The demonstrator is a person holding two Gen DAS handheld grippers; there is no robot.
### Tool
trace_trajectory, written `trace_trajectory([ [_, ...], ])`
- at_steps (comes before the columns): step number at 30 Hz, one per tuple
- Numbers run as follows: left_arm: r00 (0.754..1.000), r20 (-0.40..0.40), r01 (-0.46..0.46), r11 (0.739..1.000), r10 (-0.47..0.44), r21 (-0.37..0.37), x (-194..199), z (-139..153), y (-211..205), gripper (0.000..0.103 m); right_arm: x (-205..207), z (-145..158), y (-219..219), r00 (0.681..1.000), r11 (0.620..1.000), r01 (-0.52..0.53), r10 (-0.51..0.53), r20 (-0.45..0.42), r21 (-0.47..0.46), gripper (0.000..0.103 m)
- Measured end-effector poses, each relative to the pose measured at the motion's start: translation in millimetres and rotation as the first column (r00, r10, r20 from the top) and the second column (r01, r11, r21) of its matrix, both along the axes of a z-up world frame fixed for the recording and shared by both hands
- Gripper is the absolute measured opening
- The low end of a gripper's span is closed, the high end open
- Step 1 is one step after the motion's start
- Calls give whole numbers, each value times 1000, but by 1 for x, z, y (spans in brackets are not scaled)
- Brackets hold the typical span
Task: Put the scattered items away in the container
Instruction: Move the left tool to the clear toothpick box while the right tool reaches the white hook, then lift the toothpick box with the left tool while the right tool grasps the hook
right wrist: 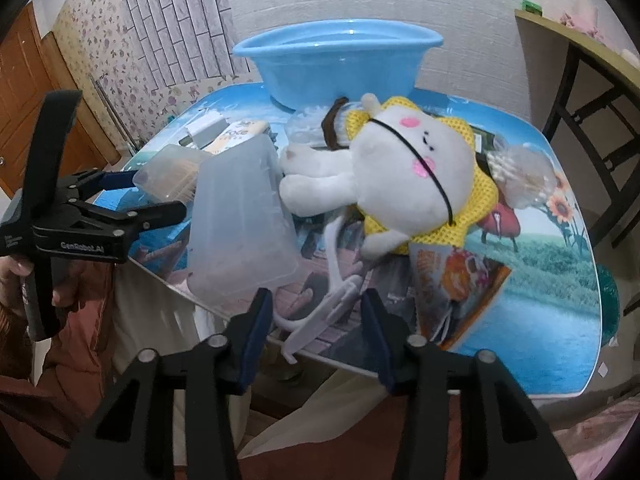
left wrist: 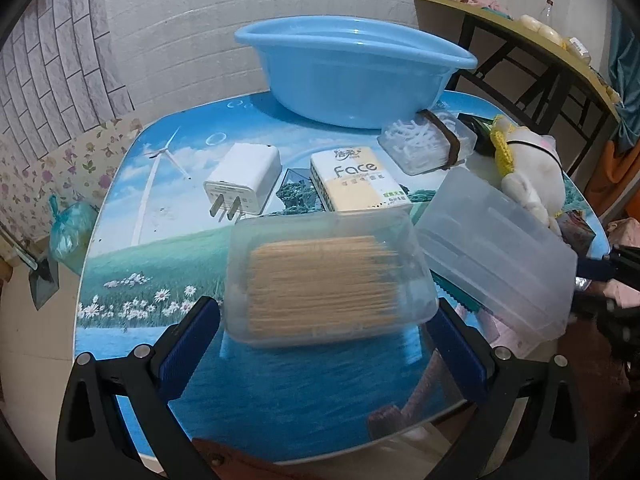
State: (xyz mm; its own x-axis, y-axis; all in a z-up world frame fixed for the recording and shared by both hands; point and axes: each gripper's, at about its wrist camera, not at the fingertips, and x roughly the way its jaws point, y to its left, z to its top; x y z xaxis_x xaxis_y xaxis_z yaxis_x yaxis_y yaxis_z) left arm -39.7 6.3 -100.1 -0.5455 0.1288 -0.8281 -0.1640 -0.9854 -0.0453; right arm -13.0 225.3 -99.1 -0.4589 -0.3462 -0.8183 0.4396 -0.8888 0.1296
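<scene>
A blue basin (left wrist: 352,76) stands at the table's far side; it also shows in the right wrist view (right wrist: 336,68). My left gripper (left wrist: 328,320) is open, its fingers on either side of a clear box of toothpicks (left wrist: 328,280), which looks blurred; whether they touch it I cannot tell. My right gripper (right wrist: 318,314) is open at the near table edge around a white plastic clip (right wrist: 324,308). A white plush toy in yellow mesh (right wrist: 416,176) lies beyond it. A white charger (left wrist: 244,178), a tissue pack (left wrist: 356,182) and a clear box of floss picks (left wrist: 424,144) lie before the basin.
An empty clear plastic box (left wrist: 496,252) lies between the grippers, also in the right wrist view (right wrist: 244,224). A snack packet (right wrist: 456,280) lies right of the clip. A wooden side table (left wrist: 520,36) stands at the right. A green bag (left wrist: 70,228) hangs left of the table.
</scene>
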Motion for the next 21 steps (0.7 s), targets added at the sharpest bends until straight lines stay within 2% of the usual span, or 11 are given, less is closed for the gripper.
trace_trajectory([
  [5, 1000, -4, -7, 1000, 7, 28, -1, 0, -2, 103, -8, -2, 6, 999, 999, 28, -27, 21, -17, 19],
  [7, 1000, -8, -1, 999, 2, 46, 1, 1, -4, 94, -8, -1, 6, 999, 999, 37, -37, 10, -1, 16],
  [9, 1000, -10, -5, 999, 5, 40, 2, 1, -5, 94, -9, 0, 8, 999, 999, 44, -44, 3, 3, 13],
  [21, 999, -7, -45, 999, 45, 20, 25, 3, -24, 94, -2, 21, 19, 993, 997, 79, -76, -93, 26, 13],
])
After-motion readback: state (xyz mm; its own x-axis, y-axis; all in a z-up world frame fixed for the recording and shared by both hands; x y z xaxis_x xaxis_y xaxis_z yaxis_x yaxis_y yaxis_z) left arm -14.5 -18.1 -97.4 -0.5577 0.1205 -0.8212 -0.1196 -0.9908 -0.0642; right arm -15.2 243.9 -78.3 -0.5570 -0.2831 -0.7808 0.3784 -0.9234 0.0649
